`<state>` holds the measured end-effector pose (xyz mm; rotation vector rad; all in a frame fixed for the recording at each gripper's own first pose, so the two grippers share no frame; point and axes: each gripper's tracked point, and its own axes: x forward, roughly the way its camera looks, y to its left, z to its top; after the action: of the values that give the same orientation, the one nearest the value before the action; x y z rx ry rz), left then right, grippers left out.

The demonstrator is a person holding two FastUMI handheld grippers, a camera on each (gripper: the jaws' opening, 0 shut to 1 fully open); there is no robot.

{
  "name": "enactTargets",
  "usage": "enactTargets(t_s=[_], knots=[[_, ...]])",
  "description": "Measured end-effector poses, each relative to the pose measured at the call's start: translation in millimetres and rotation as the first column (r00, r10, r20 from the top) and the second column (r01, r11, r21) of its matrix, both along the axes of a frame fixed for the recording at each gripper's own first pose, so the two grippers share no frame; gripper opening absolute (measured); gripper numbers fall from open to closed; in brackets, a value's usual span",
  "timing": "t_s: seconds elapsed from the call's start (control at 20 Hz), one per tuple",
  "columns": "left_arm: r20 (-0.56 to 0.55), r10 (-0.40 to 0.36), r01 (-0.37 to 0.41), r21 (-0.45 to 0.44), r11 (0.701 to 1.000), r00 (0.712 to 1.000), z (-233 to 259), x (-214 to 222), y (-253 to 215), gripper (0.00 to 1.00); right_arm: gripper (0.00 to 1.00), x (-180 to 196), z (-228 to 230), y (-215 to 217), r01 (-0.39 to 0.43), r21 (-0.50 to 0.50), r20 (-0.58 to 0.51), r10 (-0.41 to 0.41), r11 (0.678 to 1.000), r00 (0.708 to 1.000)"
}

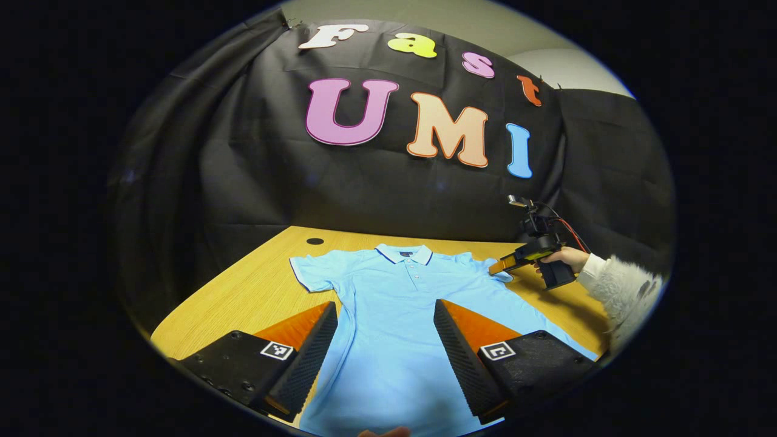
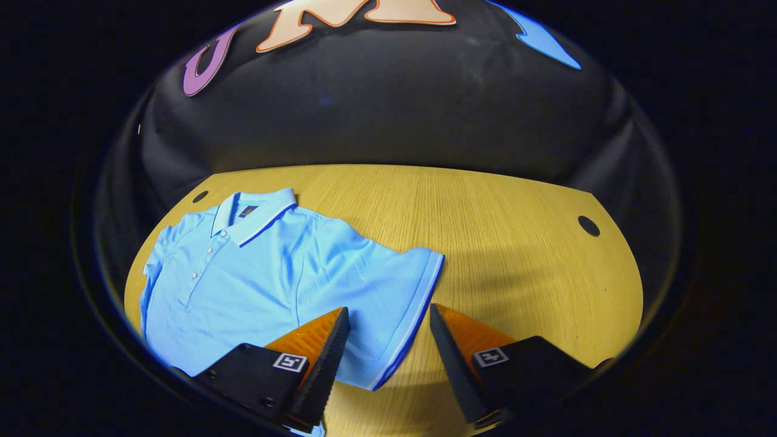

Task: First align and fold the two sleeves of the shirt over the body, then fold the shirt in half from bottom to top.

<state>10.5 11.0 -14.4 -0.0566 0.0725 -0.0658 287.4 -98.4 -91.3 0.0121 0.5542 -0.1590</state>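
Item 1, table (image 1: 243,291): wooden top with round cable holes, carrying the whole layout.

Item 2, shirt (image 1: 394,309): light blue polo, spread flat and face up on the table, collar toward the booth wall, both short sleeves out to the sides and not yet folded.

Item 3, left gripper (image 1: 385,346): jaws wide apart, holding nothing, poised above the lower body of the shirt.

Item 4, right gripper (image 2: 388,358): jaws wide apart, empty, straddling the trimmed cuff of the shirt's sleeve (image 2: 400,303). In the left gripper view the same tool (image 1: 516,260) sits at that sleeve, held by a hand (image 1: 564,258) in a fuzzy white cuff.

Step, by judgement: the 1st sleeve fold is only starting. The next move calls for closing on the cuff edge, lifting it slightly, and carrying it across the chest in line with the side seam.

View difference: the left gripper view takes in the full shirt; the right gripper view gives the cuff between the fingers and the bare table (image 2: 516,243) beyond.
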Motion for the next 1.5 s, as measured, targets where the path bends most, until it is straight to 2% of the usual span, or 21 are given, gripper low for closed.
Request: enactTargets(t_s=[0.05, 0.1, 0.2, 0.25, 0.3, 0.35, 0.5, 0.55, 0.6, 0.75, 1.0, 1.1, 1.25, 1.5], knots=[[0.002, 0.001, -0.001, -0.002, 1.0, 1.0, 0.0, 0.4, 1.2, 0.95, 0.75, 0.5, 1.1, 0.6, -0.008, -0.005, 0.003, 0.008, 1.0, 1.0], [0.002, 0.001, -0.001, -0.004, 1.0, 1.0, 0.0, -0.2, 2.2, 0.95, 0.73, 0.1, -0.2, 3.9, -0.019, -0.001, 0.006, 0.019, 1.0, 1.0], [0.0, 0.001, -0.001, -0.005, 1.0, 1.0, -1.2, 0.9, 1.4, 0.95, 0.62, 2.3, -0.1, 8.4, -0.037, 0.003, 0.012, 0.037, 0.999, 0.999], [-0.003, -0.001, 0.001, -0.007, 1.0, 1.0, -1.0, 1.3, 0.2, 0.95, 0.5, 2.6, -0.5, 11.7, -0.041, 0.011, 0.012, 0.041, 0.999, 0.999], [-0.004, -0.003, 0.003, -0.007, 1.0, 1.0, -1.3, 1.8, -0.6, 0.95, 0.43, 2.4, -1.2, 13.8, -0.042, 0.019, 0.013, 0.042, 0.999, 0.999], [-0.005, -0.004, 0.004, -0.007, 1.0, 1.0, -3.4, 0.8, 0.9, 0.95, 0.27, 2.4, -1.0, 14.9, -0.04, 0.026, 0.013, 0.039, 0.999, 0.999], [-0.009, -0.005, 0.005, -0.009, 1.0, 1.0, -3.9, 1.2, -0.6, 0.96, 0.1, 1.4, -2.4, 18.9, -0.026, 0.059, 0.004, 0.026, 0.998, 1.0], [-0.01, -0.005, 0.005, -0.01, 1.0, 1.0, -4.7, 0.9, -0.5, 0.95, 0.09, 3.0, 2.9, 19.5, -0.012, 0.081, 0.013, 0.011, 0.997, 1.0], [-0.011, -0.007, 0.006, -0.01, 1.0, 1.0, -4.7, 0.9, -0.4, 0.96, 0.03, 2.8, 7.9, 23.5, -0.009, 0.103, 0.041, 0.005, 0.995, 0.999], [-0.016, -0.012, 0.012, -0.014, 1.0, 1.0, -6.2, 2.4, -4.0, 0.95, 0.02, 7.3, 35.9, 37.8, -0.038, 0.08, 0.137, 0.027, 0.996, 0.99], [-0.022, -0.022, 0.022, -0.017, 1.0, 1.0, -8.5, 1.4, -6.7, 0.95, 0.02, 5.7, 64.9, 97.5, -0.17, 0.083, 0.24, 0.146, 0.982, 0.96], [-0.017, -0.027, 0.026, -0.018, 0.999, 1.0, -6.6, 2.4, -8.0, 0.95, 0.02, 0.4, 65.3, 124.9, -0.235, 0.07, 0.247, 0.212, 0.969, 0.946], [-0.02, -0.033, 0.032, -0.019, 0.999, 0.999, -9.3, 2.6, -9.6, 0.95, 0.02, -7.8, 57.5, 172.6, -0.351, 0.066, 0.24, 0.327, 0.934, 0.914], [-0.027, -0.052, 0.051, -0.024, 0.998, 0.998, -10.2, 3.1, -16.0, 0.95, 0.04, -15.2, 25.0, 209.1, -0.423, 0.0, 0.159, 0.417, 0.906, 0.895]])
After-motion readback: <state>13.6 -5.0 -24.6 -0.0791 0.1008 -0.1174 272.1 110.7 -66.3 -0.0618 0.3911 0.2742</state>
